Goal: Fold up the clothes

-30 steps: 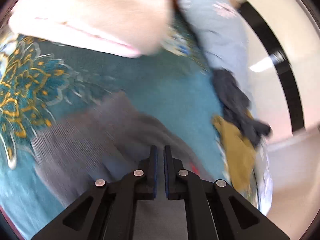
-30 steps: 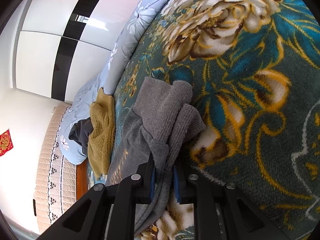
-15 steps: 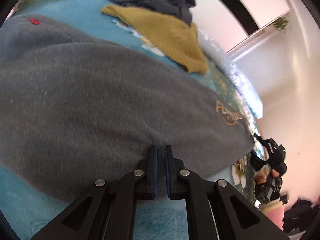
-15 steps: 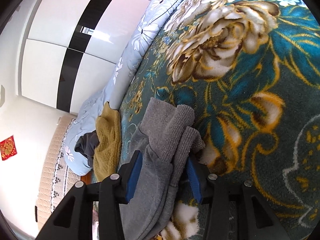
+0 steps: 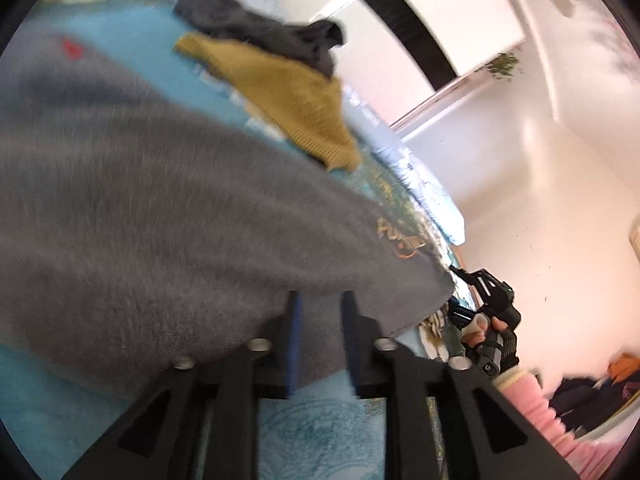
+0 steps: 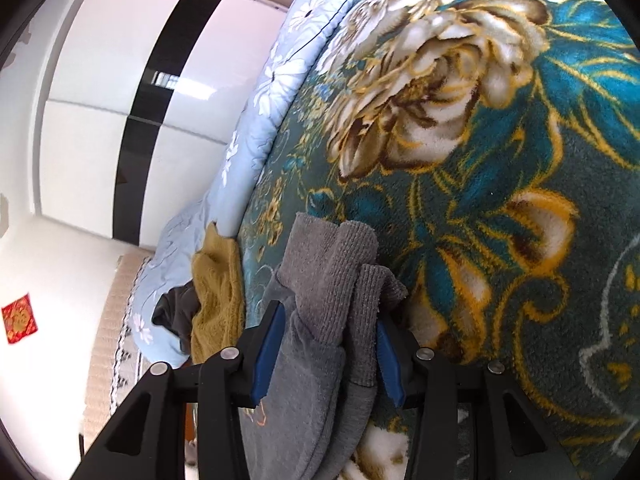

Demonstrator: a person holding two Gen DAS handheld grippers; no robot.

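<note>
A grey sweatshirt (image 5: 168,216) lies spread on the teal floral blanket (image 5: 320,432); it has a red tag and an orange print near its hem. My left gripper (image 5: 319,300) is open over its near edge, with nothing between the fingers. In the right wrist view, the sweatshirt's ribbed cuffs (image 6: 340,280) lie bunched between the blue pads of my right gripper (image 6: 329,314), which is open around them. The right gripper also shows in the left wrist view (image 5: 486,312), at the sweatshirt's far corner.
A mustard knit garment (image 5: 288,104) and a dark grey garment (image 5: 260,32) lie at the blanket's far side; both also show in the right wrist view (image 6: 218,300). A light blue floral quilt (image 6: 256,128) edges the bed. A white and black wardrobe (image 6: 120,92) stands behind.
My right gripper has opened and let go of the grey cuffs. My left gripper has swung over the spread sweatshirt and opened at its edge.
</note>
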